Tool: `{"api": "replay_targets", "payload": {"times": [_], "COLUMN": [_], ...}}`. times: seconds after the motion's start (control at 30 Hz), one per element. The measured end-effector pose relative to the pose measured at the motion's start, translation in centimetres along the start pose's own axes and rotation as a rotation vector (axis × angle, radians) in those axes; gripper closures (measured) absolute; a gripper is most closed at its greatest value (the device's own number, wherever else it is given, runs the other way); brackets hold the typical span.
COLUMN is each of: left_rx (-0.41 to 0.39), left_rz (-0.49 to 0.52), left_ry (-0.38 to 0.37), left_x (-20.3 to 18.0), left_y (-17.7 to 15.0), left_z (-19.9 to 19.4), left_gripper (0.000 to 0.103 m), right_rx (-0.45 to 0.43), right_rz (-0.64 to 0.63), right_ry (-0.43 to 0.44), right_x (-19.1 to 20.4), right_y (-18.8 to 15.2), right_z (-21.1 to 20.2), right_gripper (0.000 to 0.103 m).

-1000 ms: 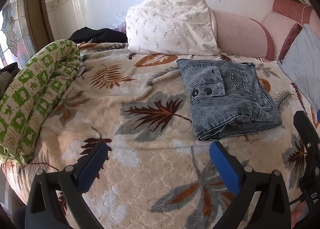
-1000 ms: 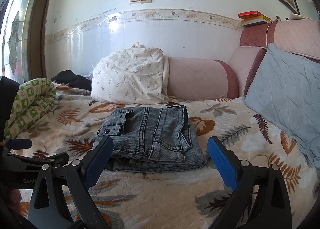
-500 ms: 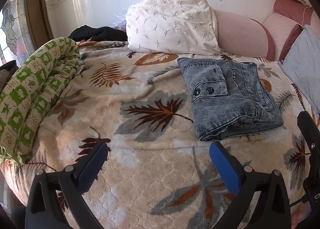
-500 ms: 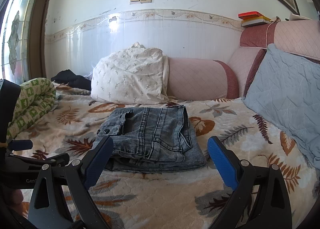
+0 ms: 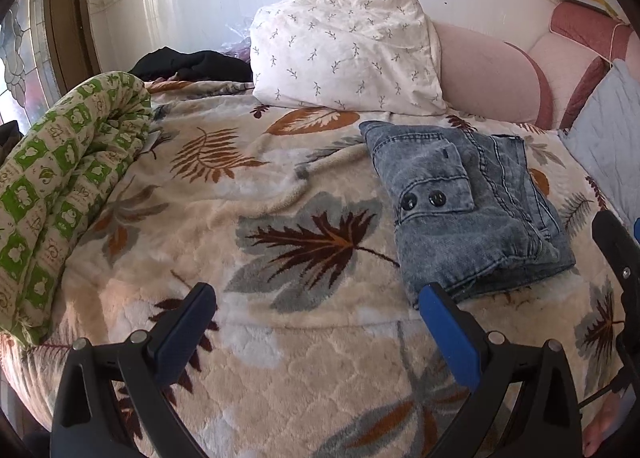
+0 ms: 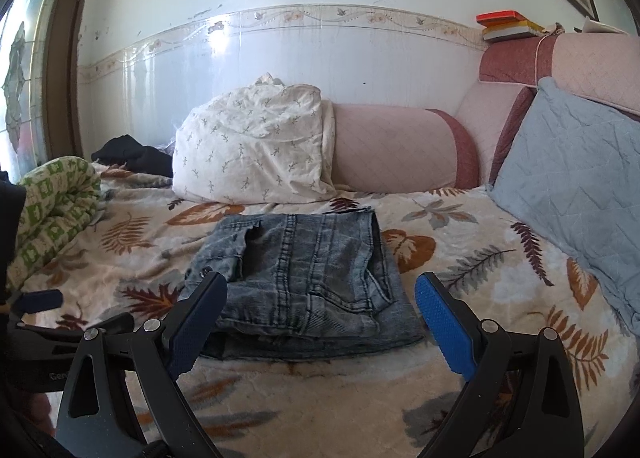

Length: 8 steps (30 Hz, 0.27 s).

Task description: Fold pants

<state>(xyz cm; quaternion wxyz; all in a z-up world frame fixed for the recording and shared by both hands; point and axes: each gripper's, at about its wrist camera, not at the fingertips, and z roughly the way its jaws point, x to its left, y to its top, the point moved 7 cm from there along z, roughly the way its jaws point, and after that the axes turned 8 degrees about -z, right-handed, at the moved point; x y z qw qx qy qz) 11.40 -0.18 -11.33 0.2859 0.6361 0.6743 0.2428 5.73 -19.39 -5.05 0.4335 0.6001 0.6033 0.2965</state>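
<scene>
The jeans (image 6: 304,282) lay folded in a compact stack on the leaf-print blanket (image 5: 280,346), toward the head of the bed and just short of the white pillow (image 5: 344,57). The left gripper (image 5: 316,314) hung above bare blanket with jaws wide apart and empty. The right gripper (image 6: 320,306) hung just before the near edge of the jeans, jaws likewise spread, gripping nothing.

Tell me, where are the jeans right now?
The folded jeans lie on the leaf-print blanket, just in front of the white pillow. In the right wrist view they sit at the centre; in the left wrist view, to the right.
</scene>
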Motion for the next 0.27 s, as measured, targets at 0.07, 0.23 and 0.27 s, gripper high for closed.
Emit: {"api": "replay_targets", "payload": {"times": [0.07, 0.23, 0.27], "left_rx": [0.002, -0.004, -0.004], "left_rz": [-0.003, -0.015, -0.014], "left_ry": [-0.012, -0.041, -0.037], "left_x": [0.1, 0.2, 0.2], "left_y": [0.2, 0.3, 0.3], "left_z": [0.3, 0.6, 0.7], "left_gripper": [0.000, 0.000, 0.000], "right_rx": [-0.009, 0.000, 0.005], "right_rz": [-0.007, -0.040, -0.047], "right_ry": [-0.003, -0.008, -0.010], "right_x": [0.3, 1.2, 1.3], "right_y": [0.4, 0.6, 0.5], "right_z": [0.1, 0.6, 0.7], "right_gripper": [0.007, 0.007, 0.007]}}
